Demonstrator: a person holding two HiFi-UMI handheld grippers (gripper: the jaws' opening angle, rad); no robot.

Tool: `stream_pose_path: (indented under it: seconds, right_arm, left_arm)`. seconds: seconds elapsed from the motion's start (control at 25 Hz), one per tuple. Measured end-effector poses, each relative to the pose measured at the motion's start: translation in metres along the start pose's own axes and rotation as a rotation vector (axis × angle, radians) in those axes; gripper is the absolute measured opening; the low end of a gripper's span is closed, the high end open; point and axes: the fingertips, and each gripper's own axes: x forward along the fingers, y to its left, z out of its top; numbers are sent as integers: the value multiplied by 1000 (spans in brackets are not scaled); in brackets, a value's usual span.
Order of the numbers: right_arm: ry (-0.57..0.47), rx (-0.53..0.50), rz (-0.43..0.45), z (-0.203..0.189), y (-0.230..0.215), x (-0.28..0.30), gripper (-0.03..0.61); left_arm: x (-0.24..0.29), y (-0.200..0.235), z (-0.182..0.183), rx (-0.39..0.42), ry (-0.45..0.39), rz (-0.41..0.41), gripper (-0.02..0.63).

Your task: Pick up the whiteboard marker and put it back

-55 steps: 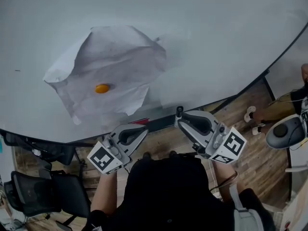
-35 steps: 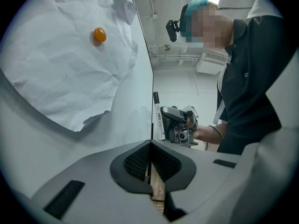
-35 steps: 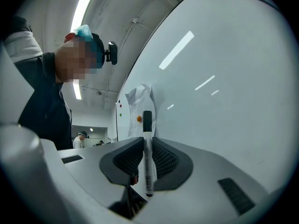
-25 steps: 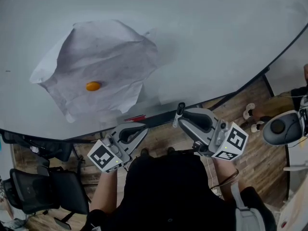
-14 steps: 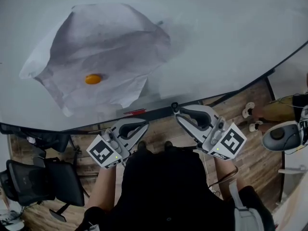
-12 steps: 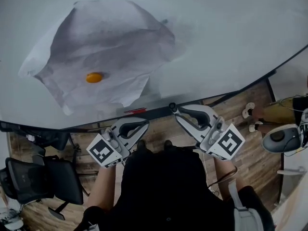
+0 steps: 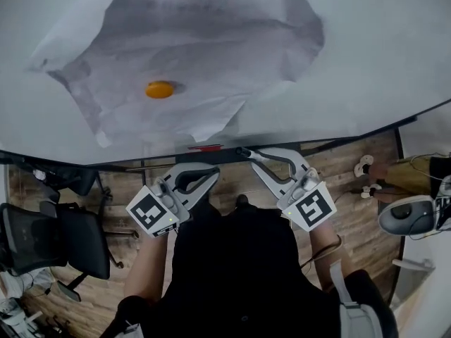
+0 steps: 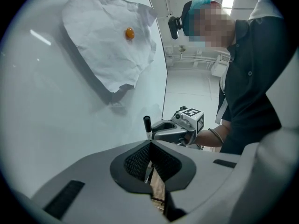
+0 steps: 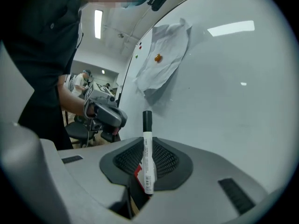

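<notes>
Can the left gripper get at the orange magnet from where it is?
Probably yes. The left gripper is empty, jaws together, and nothing stands between it and the magnet on the paper; the jaws must open first.

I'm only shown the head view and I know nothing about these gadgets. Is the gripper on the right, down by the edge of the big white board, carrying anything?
Observer: Yes. The right gripper view shows the right gripper shut on a white whiteboard marker with a black cap.
Operator: And the other one?
Observer: In the left gripper view, the left gripper has its jaws together with nothing between them.
Operator: Which way does the marker point?
Observer: Cap forward. It sticks out past the jaw tips, alongside the whiteboard.
</notes>
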Motion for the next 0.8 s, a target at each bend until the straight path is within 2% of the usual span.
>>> stream_pose_path:
  seconds: [0.2,0.32,0.48,0.8]
  right_arm:
    - [89,-137,11,-24,12,28,71]
    - [112,-181,29,-36,18,43,71]
    - [170,-190,57,-62,24,58,71]
    - [268,-146,129,-118,39,82,70]
  left_arm:
    - [-11,4,-9,-19,2,33,12]
    - [-18,8,-16,-37,10,59,12]
    - [-24,11,-29,-57,31,86,12]
    - [-34,13,-46,-88,56,116,12]
